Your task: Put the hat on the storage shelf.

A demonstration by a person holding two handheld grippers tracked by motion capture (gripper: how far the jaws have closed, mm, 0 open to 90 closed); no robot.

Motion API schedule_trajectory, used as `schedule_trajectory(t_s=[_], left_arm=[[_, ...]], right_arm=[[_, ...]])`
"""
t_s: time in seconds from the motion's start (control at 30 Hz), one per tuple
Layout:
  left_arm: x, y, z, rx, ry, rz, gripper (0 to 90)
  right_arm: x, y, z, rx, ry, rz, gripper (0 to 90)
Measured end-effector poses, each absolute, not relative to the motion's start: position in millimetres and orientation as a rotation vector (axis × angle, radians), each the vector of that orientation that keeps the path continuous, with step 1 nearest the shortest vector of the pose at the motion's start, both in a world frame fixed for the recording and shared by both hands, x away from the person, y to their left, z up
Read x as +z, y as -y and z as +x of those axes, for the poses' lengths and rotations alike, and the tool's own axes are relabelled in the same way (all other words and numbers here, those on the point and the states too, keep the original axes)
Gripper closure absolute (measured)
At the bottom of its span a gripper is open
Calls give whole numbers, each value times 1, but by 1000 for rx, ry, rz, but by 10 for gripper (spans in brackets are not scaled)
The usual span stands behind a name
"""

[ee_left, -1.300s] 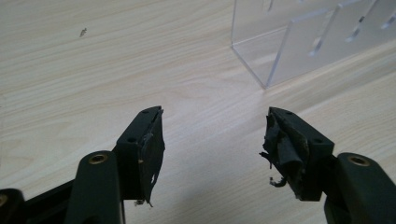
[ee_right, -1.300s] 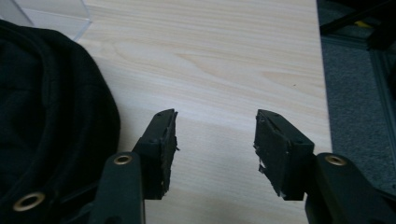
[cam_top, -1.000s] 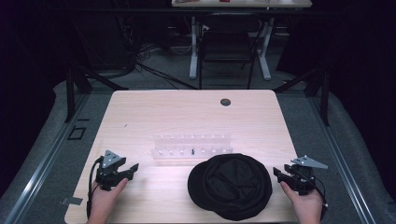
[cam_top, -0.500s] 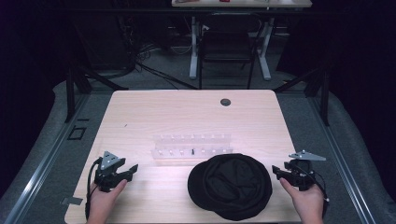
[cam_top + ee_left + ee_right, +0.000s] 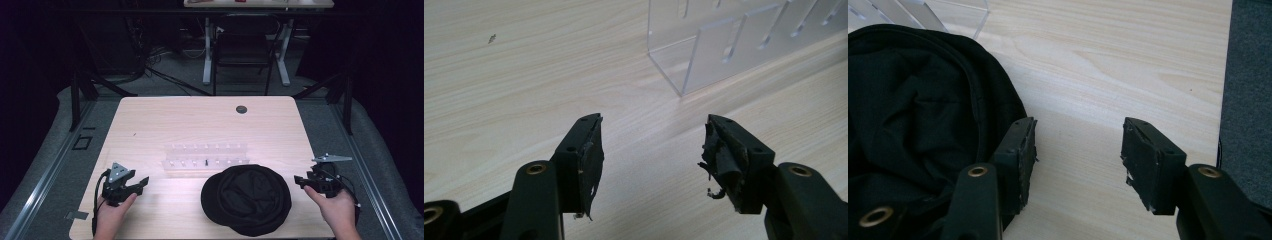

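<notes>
Wooden table [image 5: 165, 120], bare at far end. Black cap [image 5: 246, 199] at near edge, right of centre. Clear plastic rack [image 5: 206, 156] just behind cap. Left gripper [image 5: 651, 150] spread, empty, near rack corner. Right gripper [image 5: 1078, 150] spread, empty, just beside cap.

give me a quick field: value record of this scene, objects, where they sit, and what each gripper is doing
surface: light wooden table
black cap: lies on the near part of the table, just in front of the rack
clear rack: transparent slotted organizer at mid table, one small dark item in it
left gripper: jaws open, empty, held low over the near left of the table
right gripper: jaws open, empty, beside the cap's right edge, not gripping it
table hole: small dark round hole near the far edge
</notes>
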State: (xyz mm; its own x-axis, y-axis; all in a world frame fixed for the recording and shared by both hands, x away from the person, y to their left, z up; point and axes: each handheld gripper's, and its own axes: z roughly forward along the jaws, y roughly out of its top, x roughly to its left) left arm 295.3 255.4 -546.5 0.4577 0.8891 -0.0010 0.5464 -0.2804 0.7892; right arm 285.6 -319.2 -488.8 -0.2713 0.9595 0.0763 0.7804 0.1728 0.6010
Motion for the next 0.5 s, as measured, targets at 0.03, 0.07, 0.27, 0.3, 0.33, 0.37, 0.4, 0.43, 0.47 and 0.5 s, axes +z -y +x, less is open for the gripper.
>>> schedule_trajectory(t_s=[0.03,0.07,0.27,0.3,0.33,0.37,0.4,0.43,0.47,0.5], left_arm=[[-547,-255,295,585,-1197,1963,407],[-547,-255,295,583,-1198,1963,407],[-548,-256,296,580,-1204,1960,407],[-548,-256,296,578,-1204,1962,407],[-548,-256,296,577,-1204,1962,407],[-548,-256,296,577,-1204,1962,407],[-548,-256,296,576,-1203,1962,407],[-548,-256,296,575,-1203,1962,407],[-548,-255,296,576,-1201,1963,407],[-548,-255,295,572,-1202,1964,407]], right_arm=[[-488,318,287,781,-2137,1663,472],[-488,318,288,785,-2147,1666,478],[-486,316,298,760,-2218,1714,491],[-486,316,299,749,-2230,1725,494],[-486,315,300,740,-2244,1724,495],[-486,315,300,740,-2244,1724,495],[-486,313,303,727,-2260,1725,489],[-487,313,304,725,-2261,1721,477],[-487,312,304,724,-2263,1724,468],[-487,311,305,727,-2264,1726,462]])
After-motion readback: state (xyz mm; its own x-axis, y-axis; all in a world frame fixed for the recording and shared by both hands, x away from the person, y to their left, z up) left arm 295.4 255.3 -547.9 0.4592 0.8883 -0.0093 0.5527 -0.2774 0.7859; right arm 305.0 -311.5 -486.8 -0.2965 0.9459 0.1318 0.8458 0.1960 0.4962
